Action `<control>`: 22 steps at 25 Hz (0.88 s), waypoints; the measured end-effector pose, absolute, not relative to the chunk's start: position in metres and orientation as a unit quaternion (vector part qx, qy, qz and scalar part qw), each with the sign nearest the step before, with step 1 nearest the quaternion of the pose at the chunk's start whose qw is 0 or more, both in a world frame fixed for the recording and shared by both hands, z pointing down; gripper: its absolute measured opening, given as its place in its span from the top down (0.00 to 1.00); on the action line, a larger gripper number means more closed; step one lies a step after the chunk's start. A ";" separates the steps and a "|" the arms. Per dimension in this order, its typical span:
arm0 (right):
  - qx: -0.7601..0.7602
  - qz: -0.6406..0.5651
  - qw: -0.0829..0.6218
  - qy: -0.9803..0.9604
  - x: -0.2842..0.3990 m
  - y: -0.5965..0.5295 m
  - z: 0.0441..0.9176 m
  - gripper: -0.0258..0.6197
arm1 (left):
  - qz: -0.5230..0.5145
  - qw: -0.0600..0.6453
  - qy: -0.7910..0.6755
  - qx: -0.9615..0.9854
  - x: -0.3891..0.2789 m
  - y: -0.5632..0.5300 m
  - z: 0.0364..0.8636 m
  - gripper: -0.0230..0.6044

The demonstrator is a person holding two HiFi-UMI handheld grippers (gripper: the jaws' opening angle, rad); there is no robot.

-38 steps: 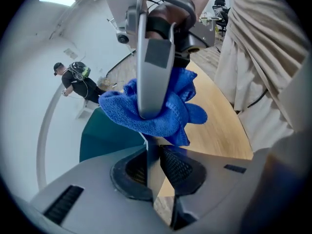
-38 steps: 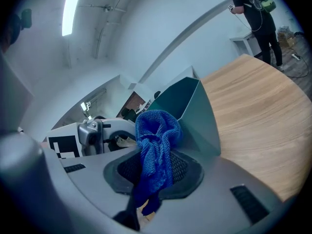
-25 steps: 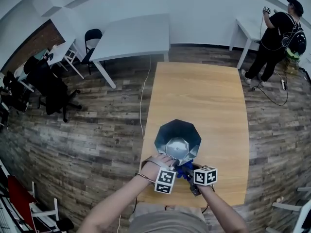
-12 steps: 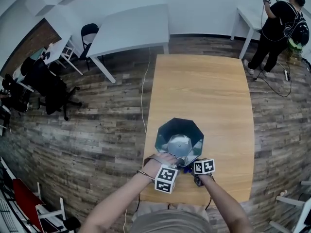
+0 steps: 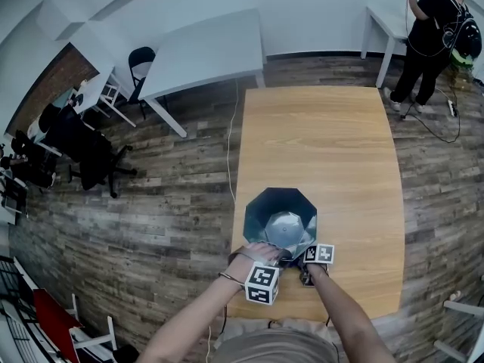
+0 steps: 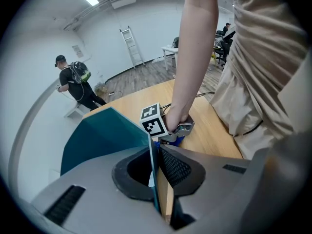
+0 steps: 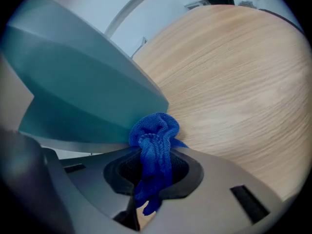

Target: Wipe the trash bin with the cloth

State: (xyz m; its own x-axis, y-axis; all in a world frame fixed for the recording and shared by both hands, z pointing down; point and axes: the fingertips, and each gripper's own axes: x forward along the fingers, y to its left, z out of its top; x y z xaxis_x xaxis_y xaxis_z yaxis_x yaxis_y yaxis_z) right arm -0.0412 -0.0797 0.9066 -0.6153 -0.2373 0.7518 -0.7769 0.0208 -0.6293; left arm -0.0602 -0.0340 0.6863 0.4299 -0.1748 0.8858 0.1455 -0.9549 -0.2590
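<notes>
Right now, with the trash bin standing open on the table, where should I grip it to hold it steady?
Take the thin near wall of the trash bin at its rim, from above, one jaw inside, one outside: it stands upright, open-topped, too wide to span. The left gripper is clamped there.
</notes>
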 end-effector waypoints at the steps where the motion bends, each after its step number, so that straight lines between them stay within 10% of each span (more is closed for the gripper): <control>1: 0.371 0.588 0.236 -0.679 -0.041 -0.078 0.905 0.84 | -0.537 0.154 0.013 -0.829 -0.060 -0.034 0.687 0.90; 6: 0.358 0.547 0.248 -0.715 -0.031 -0.071 0.881 0.84 | -0.562 0.208 0.031 -0.800 -0.063 -0.033 0.692 0.88; 9: 0.344 0.534 0.230 -0.737 -0.022 -0.064 0.850 0.84 | -0.573 0.208 0.036 -0.792 -0.068 -0.032 0.694 0.69; 22: 0.278 0.457 0.122 -0.836 -0.004 -0.015 0.667 0.84 | -0.631 0.189 0.056 -0.750 -0.097 -0.030 0.690 0.86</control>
State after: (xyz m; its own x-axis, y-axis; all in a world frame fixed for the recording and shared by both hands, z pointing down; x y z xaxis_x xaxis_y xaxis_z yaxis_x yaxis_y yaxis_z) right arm -0.0036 -0.0154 0.6673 -0.8157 -0.3538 0.4577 -0.5762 0.4268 -0.6970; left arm -0.0971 -0.0299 0.6898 0.1980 -0.3231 0.9254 0.1543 -0.9221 -0.3550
